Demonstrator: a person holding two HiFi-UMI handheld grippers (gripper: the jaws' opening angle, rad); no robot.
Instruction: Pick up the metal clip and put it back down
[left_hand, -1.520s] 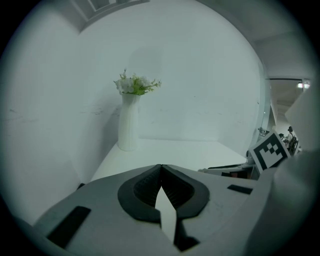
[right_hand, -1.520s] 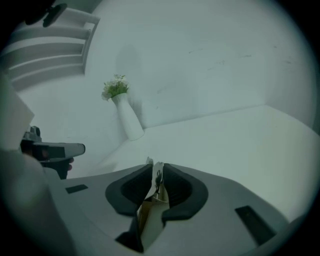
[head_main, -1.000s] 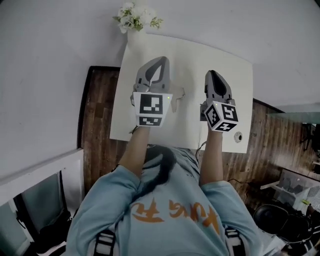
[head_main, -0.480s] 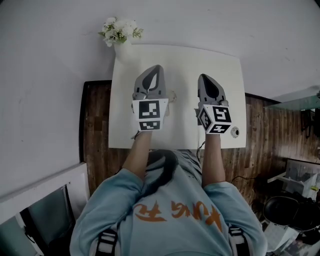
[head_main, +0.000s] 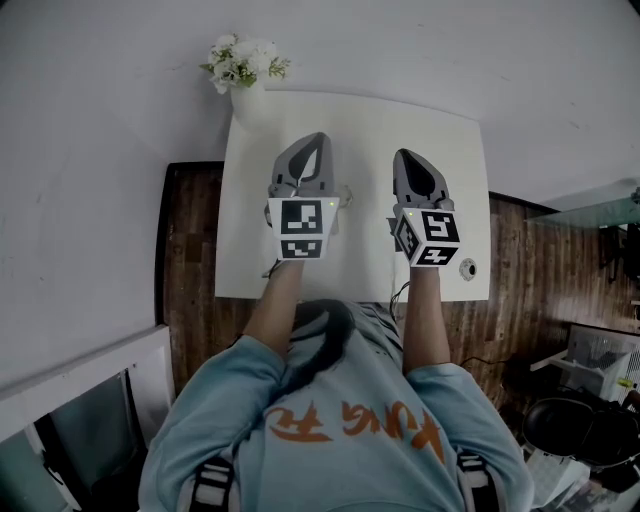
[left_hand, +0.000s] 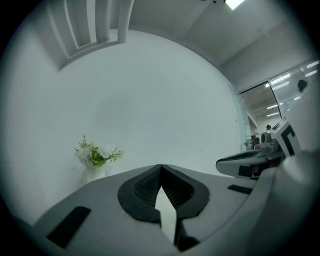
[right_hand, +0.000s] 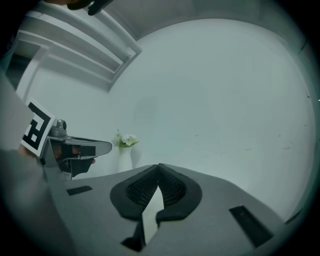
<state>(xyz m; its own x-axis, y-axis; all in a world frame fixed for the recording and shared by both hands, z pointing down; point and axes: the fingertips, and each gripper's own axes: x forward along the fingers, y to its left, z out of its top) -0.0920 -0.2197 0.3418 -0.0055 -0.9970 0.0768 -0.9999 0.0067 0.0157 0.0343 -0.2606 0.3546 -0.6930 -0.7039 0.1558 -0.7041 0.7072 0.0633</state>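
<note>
Over the white table (head_main: 450, 140), in the head view, I hold both grippers side by side. The left gripper (head_main: 318, 140) is shut, its tips meeting with nothing between them (left_hand: 160, 166). The right gripper (head_main: 407, 156) is shut too and empty (right_hand: 159, 165). A small pale metal clip (head_main: 345, 193) lies on the table just right of the left gripper, mostly hidden by it. Both gripper views look at the bare wall, and neither shows the clip or the tabletop. Each gripper view shows the other gripper at its side: the right gripper (left_hand: 250, 164) and the left gripper (right_hand: 75, 147).
A white vase of flowers (head_main: 240, 65) stands at the table's far left corner, also in both gripper views as the vase (left_hand: 95, 156) (right_hand: 125, 143). A small round object (head_main: 468, 268) sits at the near right corner. Dark wooden floor (head_main: 190, 230) flanks the table.
The head view has shifted, so the table sits higher and more centred. Both grippers keep nearly the same places over the table. The clip shows less beside the left gripper.
</note>
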